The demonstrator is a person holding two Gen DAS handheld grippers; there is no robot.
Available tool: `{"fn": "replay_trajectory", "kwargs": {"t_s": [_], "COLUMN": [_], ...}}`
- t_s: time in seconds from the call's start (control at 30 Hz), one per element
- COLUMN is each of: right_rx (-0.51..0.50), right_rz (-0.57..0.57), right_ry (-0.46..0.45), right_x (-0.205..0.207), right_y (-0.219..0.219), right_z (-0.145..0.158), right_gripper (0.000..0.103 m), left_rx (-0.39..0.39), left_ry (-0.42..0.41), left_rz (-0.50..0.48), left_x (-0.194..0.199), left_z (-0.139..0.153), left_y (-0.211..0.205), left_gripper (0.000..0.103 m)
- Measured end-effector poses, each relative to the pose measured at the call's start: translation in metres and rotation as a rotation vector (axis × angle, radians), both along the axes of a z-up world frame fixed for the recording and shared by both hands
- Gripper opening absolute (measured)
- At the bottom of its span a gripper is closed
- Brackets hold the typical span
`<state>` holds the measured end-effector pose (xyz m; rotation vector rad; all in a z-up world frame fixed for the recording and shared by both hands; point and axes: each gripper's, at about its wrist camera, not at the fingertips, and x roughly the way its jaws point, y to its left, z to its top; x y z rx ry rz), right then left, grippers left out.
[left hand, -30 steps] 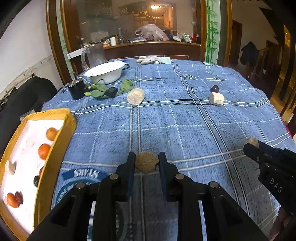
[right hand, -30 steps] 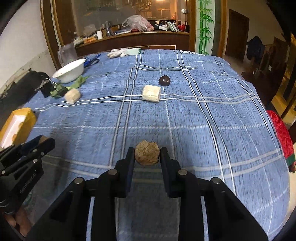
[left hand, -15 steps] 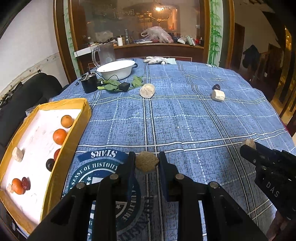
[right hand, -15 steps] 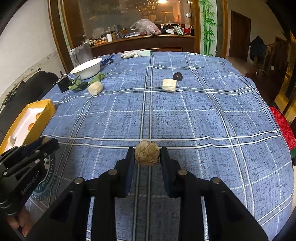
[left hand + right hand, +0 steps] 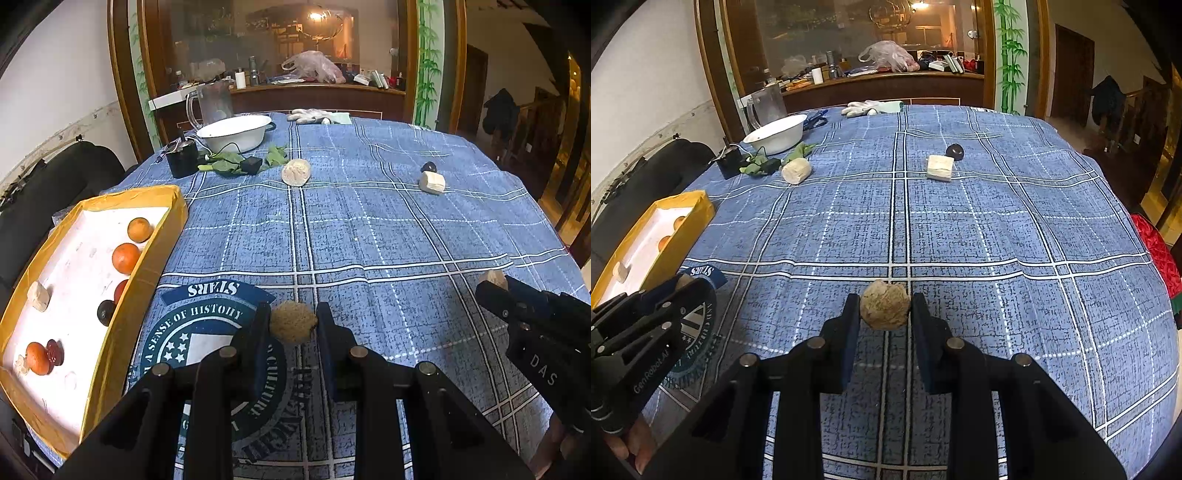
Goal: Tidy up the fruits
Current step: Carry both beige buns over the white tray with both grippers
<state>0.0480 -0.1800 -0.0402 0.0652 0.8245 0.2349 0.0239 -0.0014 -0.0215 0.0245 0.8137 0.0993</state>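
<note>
Far left on the bench, yellow box (image 5: 144,273) with white floor sits at the edge of the blue plaid cloth (image 5: 369,236). Inside the box: small orange (image 5: 139,229) at the far end, bigger orange (image 5: 126,258) just nearer, a red fruit (image 5: 120,290) against the right wall, dark round fruit (image 5: 106,312) beside it, pale chunk (image 5: 39,295) near the left wall, another orange (image 5: 37,358) touching a dark red fruit (image 5: 54,351) at the near end.

Behind the box: black cup (image 5: 181,159), green leaves (image 5: 225,162), white bowl (image 5: 234,132), clear jug (image 5: 210,103).

Centre, left view: left gripper (image 5: 293,326) fingers closed on a rough tan ball (image 5: 293,326), held above the round printed emblem (image 5: 207,332) on the cloth, just right of the box's right wall. Far side mid-cloth, pale round lump (image 5: 296,172) lying alone. Gloves (image 5: 314,115) at the far edge.

Right of centre: cream block (image 5: 432,182) with a dark fruit (image 5: 428,167) just behind it, close together, can't tell if touching.

Right: right gripper (image 5: 885,310) fingers clamped on a second tan ball (image 5: 885,309), held over bare cloth, well right of the box. In the left view that gripper shows at the right edge with the ball peeking at its tip. In the right view the left gripper shows at the lower left, near the box.
</note>
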Motion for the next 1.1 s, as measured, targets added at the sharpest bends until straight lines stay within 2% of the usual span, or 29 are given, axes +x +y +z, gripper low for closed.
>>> {"fn": "replay_trajectory", "kwargs": {"t_s": [0.67, 1.1], "right_rx": [-0.001, -0.004], "right_rz": [0.045, 0.096], "right_ry": [-0.01, -0.029], "right_x": [-0.006, -0.009], "right_y": [0.014, 0.032], "right_z": [0.002, 0.012], "right_gripper": [0.029, 0.029], "left_rx": [0.0, -0.005], "left_ry": [-0.006, -0.018], "left_rz": [0.029, 0.088], "left_x": [-0.011, -0.021], "left_z": [0.007, 0.015], "left_y": [0.013, 0.04], "left_gripper": [0.024, 0.024]}}
